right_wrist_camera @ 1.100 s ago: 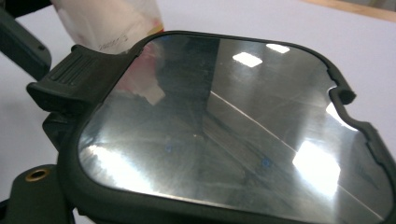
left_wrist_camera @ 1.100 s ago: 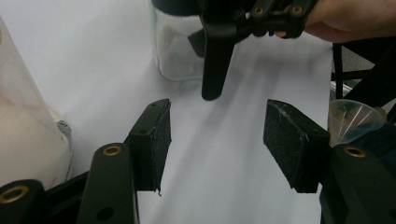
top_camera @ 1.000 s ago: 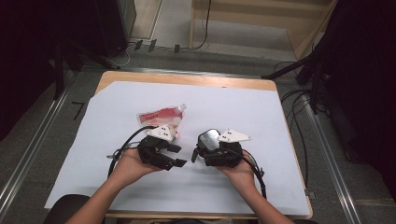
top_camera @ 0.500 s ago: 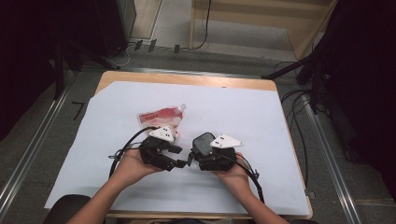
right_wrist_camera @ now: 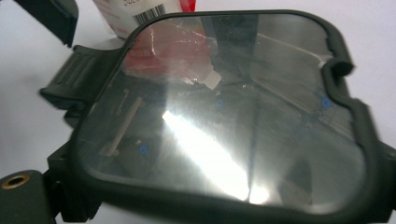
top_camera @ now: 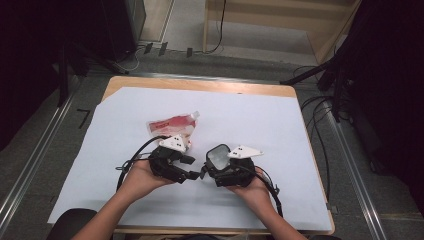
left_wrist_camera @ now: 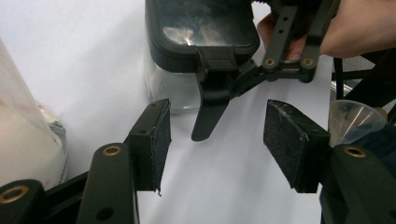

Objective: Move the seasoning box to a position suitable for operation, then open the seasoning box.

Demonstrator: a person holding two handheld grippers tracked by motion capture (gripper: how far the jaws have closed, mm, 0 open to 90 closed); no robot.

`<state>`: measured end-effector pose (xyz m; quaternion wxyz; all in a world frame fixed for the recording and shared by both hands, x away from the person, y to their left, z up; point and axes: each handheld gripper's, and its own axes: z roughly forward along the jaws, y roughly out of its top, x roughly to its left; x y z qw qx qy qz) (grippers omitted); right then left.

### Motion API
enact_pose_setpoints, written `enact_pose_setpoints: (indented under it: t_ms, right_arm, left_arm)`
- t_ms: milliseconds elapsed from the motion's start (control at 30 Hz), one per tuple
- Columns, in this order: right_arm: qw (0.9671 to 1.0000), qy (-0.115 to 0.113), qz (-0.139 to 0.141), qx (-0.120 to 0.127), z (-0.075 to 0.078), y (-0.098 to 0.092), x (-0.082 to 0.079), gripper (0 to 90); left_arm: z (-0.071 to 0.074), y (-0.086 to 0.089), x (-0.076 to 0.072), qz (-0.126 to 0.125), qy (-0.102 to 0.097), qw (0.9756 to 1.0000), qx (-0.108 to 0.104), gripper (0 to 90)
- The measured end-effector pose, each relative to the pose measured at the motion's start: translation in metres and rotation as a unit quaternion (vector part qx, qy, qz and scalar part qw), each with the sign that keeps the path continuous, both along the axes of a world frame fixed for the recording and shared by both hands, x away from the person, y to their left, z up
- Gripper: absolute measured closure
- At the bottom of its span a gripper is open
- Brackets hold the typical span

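Observation:
A clear container (top_camera: 218, 156) with a black-rimmed lid (left_wrist_camera: 201, 32) hangs tilted just above the paper, and my right gripper (top_camera: 209, 171) is shut on its lid edge. Those jaws have just been opening a little, with the container still between them. The lid (right_wrist_camera: 219, 121) hides them in the right gripper view. One black latch flap (left_wrist_camera: 209, 109) hangs down from the lid. My left gripper (left_wrist_camera: 219, 140) stands open just short of that flap, pads apart, nothing touching them. A red and white pouch (top_camera: 172, 125) lies behind the left gripper (top_camera: 192, 175).
White paper (top_camera: 260, 115) covers the wooden table (top_camera: 200, 85). The pouch (left_wrist_camera: 23, 130) sits close to the left gripper's left jaw. A clear cone-shaped piece (left_wrist_camera: 350, 119) shows by its right jaw. Cables trail from both grippers toward the near edge.
My right gripper has carried the container a little left, closer to the left gripper, and tipped its lid more toward it. The left gripper has stayed put.

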<state>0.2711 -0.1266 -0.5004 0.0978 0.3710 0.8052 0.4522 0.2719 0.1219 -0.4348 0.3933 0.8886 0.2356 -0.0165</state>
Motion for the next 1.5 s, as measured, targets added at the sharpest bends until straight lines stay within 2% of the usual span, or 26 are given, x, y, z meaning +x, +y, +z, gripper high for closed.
enact_pose_setpoints:
  t_ms: [100,200,367,433,500,533,700,800,867,1000,1100,1333,1500]
  right_arm:
    - [0.9996,0.024,0.0,0.014,0.004,-0.008,-0.003,7.7]
    - [0.9997,0.02,0.012,0.008,0.011,-0.016,-0.008,11.1]
    - [0.9996,0.013,0.026,0.001,0.022,-0.025,-0.013,13.9]
    - [0.9993,0.019,0.031,0.005,0.026,-0.029,-0.015,19.1]
    - [0.9991,0.016,0.04,-0.002,0.03,-0.037,-0.017,26.5]
    - [0.999,0.015,0.043,-0.004,0.031,-0.041,-0.017,32.3]
    - [0.9984,0.028,0.045,0.02,0.038,-0.056,-0.017,46.6]
    - [0.9983,0.024,0.05,0.017,0.041,-0.058,-0.018,55.3]
    - [0.9986,0.019,0.049,0.002,0.043,-0.058,-0.019,64.5]
    - [0.9981,0.04,0.046,0.004,0.042,-0.062,-0.017,81.5]
    - [0.9971,0.06,0.047,0.005,0.041,-0.064,-0.015,89.0]
    - [0.9963,0.069,0.046,0.021,0.041,-0.066,-0.014,90.0]
    - [0.996,0.071,0.05,0.017,0.041,-0.062,-0.015,90.0]
  left_arm:
    - [0.0,0.0,0.0,0.001,-0.001,1.0,-0.001,42.5]
    - [-0.001,-0.001,0.0,0.003,0.001,1.0,0.006,43.1]
    - [0.0,0.002,0.002,0.016,-0.004,0.9999,-0.002,44.1]
    - [0.001,0.002,0.002,0.03,-0.001,0.9995,-0.007,44.0]
    - [0.0,0.002,0.003,0.032,0.004,0.9994,-0.012,44.1]
    - [0.001,0.002,0.003,0.03,0.007,0.9995,-0.008,44.2]
    - [-0.004,-0.001,0.005,0.017,0.022,0.9996,-0.002,48.0]
    - [-0.008,-0.002,0.006,0.01,0.031,0.9995,-0.001,54.2]
    - [-0.008,-0.003,0.006,0.008,0.031,0.9995,0.004,60.1]
    - [-0.008,-0.002,0.007,0.013,0.021,0.9996,-0.013,77.8]
    - [-0.009,-0.003,0.009,0.016,0.021,0.9994,-0.023,89.3]
    - [-0.015,-0.011,0.011,0.011,0.02,0.9997,0.005,90.0]
    - [-0.017,-0.012,0.013,0.018,0.02,0.9996,0.001,90.0]
